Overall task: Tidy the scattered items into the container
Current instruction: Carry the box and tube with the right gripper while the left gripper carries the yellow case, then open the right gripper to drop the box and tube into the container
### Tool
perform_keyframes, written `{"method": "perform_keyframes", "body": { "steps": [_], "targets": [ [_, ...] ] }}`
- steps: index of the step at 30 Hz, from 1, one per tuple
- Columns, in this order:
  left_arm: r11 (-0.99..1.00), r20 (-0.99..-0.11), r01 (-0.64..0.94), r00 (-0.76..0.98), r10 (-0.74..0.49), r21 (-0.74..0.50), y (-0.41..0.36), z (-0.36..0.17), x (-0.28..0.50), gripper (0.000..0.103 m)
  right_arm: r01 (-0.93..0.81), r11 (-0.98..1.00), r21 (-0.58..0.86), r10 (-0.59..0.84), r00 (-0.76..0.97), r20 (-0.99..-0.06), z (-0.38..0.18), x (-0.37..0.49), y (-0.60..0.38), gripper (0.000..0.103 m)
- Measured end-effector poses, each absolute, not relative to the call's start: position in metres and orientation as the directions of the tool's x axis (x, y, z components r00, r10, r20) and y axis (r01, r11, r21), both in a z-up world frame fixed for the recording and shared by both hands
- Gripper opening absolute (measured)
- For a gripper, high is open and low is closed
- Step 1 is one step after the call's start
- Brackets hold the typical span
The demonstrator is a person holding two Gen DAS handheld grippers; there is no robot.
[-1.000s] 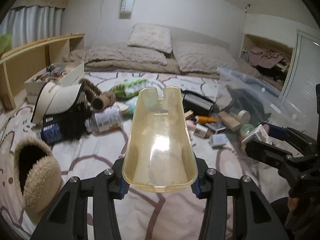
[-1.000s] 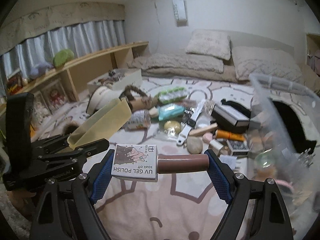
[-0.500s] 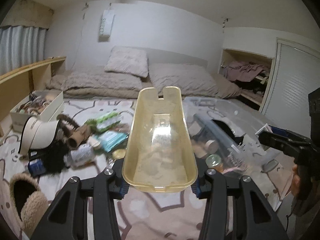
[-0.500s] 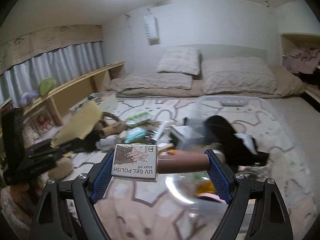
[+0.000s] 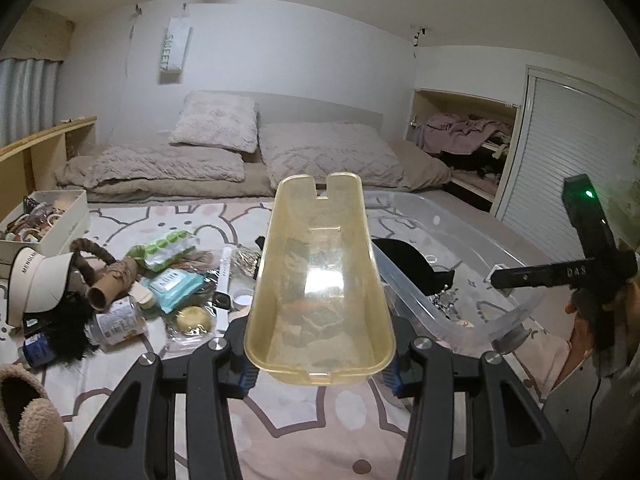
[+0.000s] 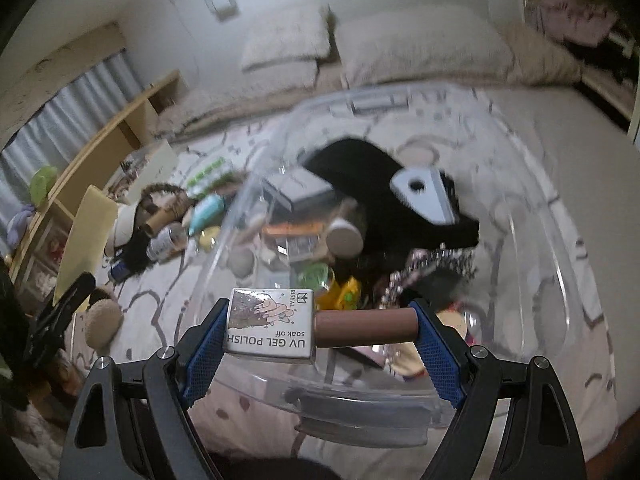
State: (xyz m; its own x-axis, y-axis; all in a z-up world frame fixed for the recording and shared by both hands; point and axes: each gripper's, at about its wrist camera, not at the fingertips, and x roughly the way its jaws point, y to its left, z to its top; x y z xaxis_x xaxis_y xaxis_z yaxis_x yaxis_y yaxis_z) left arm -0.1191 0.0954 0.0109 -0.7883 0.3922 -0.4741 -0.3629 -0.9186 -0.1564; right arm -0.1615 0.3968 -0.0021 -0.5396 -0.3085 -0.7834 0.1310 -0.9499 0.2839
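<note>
My left gripper [image 5: 320, 364] is shut on a translucent yellow plastic tray [image 5: 318, 280] and holds it above the bed, left of the clear plastic container [image 5: 460, 280]. My right gripper [image 6: 320, 336] is shut on a UV gel polish bottle [image 6: 304, 330] with a brown cap, held sideways over the near rim of the clear container [image 6: 360, 412]. The container holds a black item [image 6: 384, 184], jars and several small things. Scattered items lie on the bed to the left: a white visor [image 5: 38, 280], teal pack [image 5: 176, 284], white watch [image 5: 224, 280].
A white box [image 5: 48, 224] of trinkets stands at far left. A fuzzy slipper [image 5: 28, 420] lies at the near left. Pillows [image 5: 216, 120] lie at the bed's head. A wooden shelf [image 6: 100, 144] runs along the left; a closet [image 5: 468, 140] at the right.
Both grippers have swung right toward the container. The right gripper now tilts down over the container's near rim with the bottle; the left still holds the yellow tray.
</note>
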Motion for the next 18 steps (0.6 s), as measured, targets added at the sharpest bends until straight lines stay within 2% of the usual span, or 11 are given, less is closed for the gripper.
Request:
{"method": "perform_keyframes", "body": {
  "steps": [10, 18],
  "targets": [
    [-0.909, -0.481, -0.383, -0.773, 0.414, -0.166, 0.101, 0.007, -0.123, 0.048, 0.059, -0.952, 0.301, -0.306, -0.224, -0.925, -0.035, -0.21, 0.386, 0.087],
    [-0.904, -0.481, -0.395, -0.767, 0.424, -0.166, 0.104, 0.007, -0.126, 0.048, 0.047, -0.974, 0.221, -0.222, -0.018, -0.975, -0.074, -0.232, 0.367, 0.087]
  ]
}}
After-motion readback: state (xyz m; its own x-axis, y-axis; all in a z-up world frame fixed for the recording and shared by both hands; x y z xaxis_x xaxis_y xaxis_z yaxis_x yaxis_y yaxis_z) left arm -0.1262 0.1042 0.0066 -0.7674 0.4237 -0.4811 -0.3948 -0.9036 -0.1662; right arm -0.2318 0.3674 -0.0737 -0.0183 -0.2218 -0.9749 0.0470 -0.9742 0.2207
